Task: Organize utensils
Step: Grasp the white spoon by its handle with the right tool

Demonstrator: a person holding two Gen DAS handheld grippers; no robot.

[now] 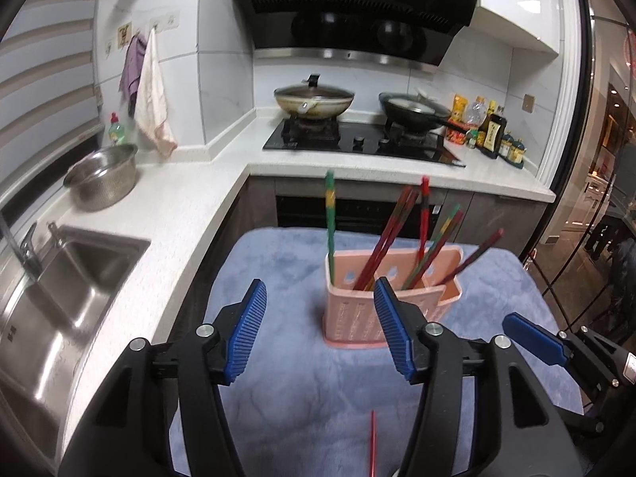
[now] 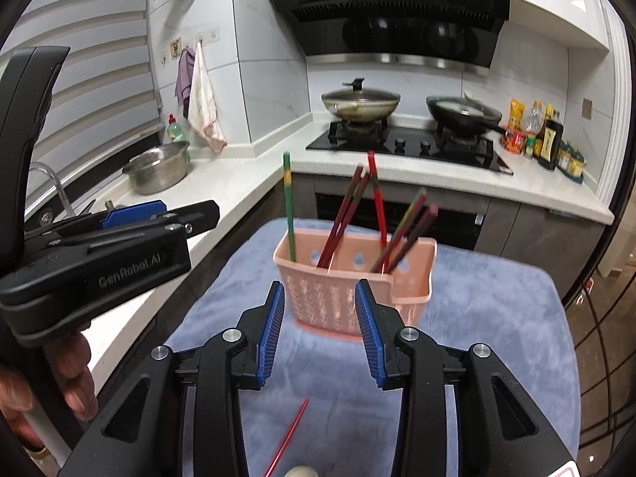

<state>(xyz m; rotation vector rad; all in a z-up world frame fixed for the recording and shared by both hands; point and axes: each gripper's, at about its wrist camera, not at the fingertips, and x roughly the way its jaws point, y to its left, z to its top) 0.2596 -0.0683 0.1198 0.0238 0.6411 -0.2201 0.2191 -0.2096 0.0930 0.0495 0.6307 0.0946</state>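
Observation:
A pink slotted utensil holder (image 1: 359, 312) (image 2: 338, 298) stands on a blue fuzzy mat (image 1: 302, 389) (image 2: 338, 393). Several red and green chopsticks (image 1: 381, 246) (image 2: 346, 214) stand in it, leaning different ways. One red chopstick (image 1: 373, 443) (image 2: 288, 437) lies on the mat near me, below both grippers. My left gripper (image 1: 320, 330) is open and empty, just in front of the holder. My right gripper (image 2: 320, 332) is open and empty, also in front of the holder. In the left wrist view the right gripper's blue pad (image 1: 532, 338) shows at right.
A white L-shaped counter (image 1: 190, 198) carries a steel sink (image 1: 59, 278), a metal colander (image 1: 103, 177), and a black hob (image 1: 357, 139) with two lidded pans. Sauce bottles (image 1: 489, 127) stand at right. Cloths (image 1: 147, 91) hang on the wall.

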